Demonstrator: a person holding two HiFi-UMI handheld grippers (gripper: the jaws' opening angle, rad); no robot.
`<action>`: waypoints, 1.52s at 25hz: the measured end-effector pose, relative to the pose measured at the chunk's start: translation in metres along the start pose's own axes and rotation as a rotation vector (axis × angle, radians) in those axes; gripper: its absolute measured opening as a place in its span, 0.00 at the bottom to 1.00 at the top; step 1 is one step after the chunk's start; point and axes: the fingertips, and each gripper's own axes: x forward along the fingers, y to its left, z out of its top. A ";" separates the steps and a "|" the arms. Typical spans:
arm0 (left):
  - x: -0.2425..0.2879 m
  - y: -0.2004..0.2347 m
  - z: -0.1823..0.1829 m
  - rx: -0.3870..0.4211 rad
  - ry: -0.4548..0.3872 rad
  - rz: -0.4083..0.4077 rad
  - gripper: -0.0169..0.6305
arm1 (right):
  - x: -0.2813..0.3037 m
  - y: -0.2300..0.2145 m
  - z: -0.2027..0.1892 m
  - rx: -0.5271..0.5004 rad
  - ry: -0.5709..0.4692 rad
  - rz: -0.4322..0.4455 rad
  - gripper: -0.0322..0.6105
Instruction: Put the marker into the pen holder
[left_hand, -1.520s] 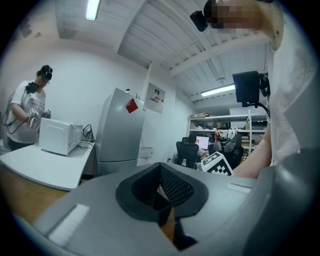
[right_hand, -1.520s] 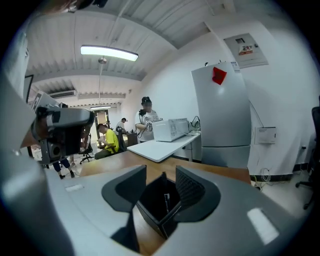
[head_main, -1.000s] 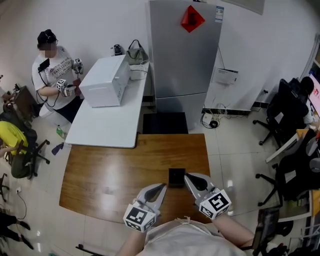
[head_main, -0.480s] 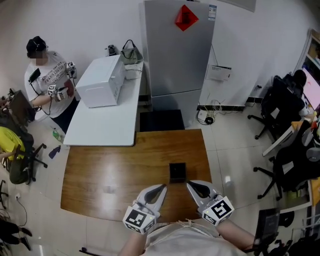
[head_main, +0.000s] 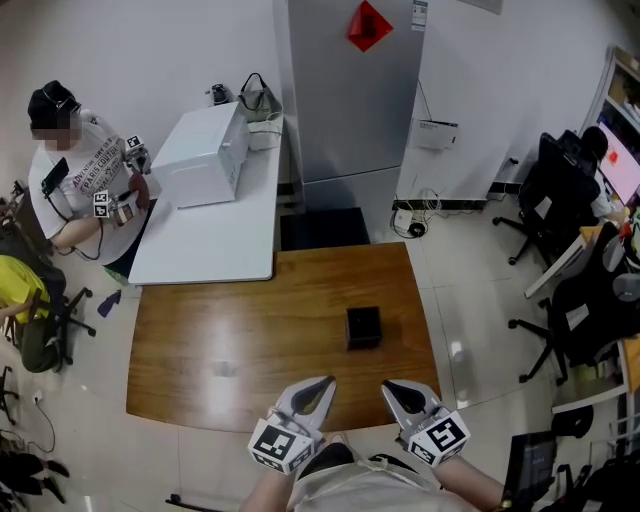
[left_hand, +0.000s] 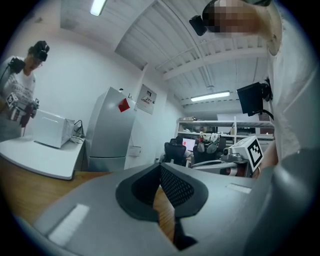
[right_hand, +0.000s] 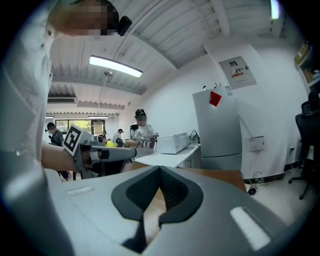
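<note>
Nearest the wearer, the left tool and the right tool are held side by side. Their tips reach just over the near edge of the wooden worktop, and their marker cubes hang back off it, above the person's light shirt. In the left gripper view the left tool has its dark pads brought together at the tips. Nothing sits between them, and only wood grain shows through the gap lower down. In the right gripper view the right tool is likewise closed tip to tip and empty.

Ahead of both tools, a little nearer the right one and apart from each, the pen holder stands upright on the wooden worktop. It is a small black box toward the worktop's right half. The marker cannot be made out in any view, and the holder's inside is too dark to read.

Beyond the wood, a white worktop butts against its far left corner and carries a white boxy appliance and a bag. A person in a pale printed shirt stands at its left end. A black mat lies on the floor before a tall grey refrigerator that bears a red diamond sign. Black office chairs crowd the right side.
</note>
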 end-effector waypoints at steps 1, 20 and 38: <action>-0.003 -0.003 0.001 0.005 -0.001 0.003 0.05 | -0.004 0.003 0.000 0.002 -0.006 0.000 0.05; -0.083 -0.232 -0.052 0.007 0.001 0.034 0.05 | -0.226 0.069 -0.059 0.058 0.029 0.004 0.05; -0.165 -0.300 -0.043 0.054 -0.047 0.083 0.05 | -0.285 0.149 -0.037 -0.014 -0.016 0.052 0.05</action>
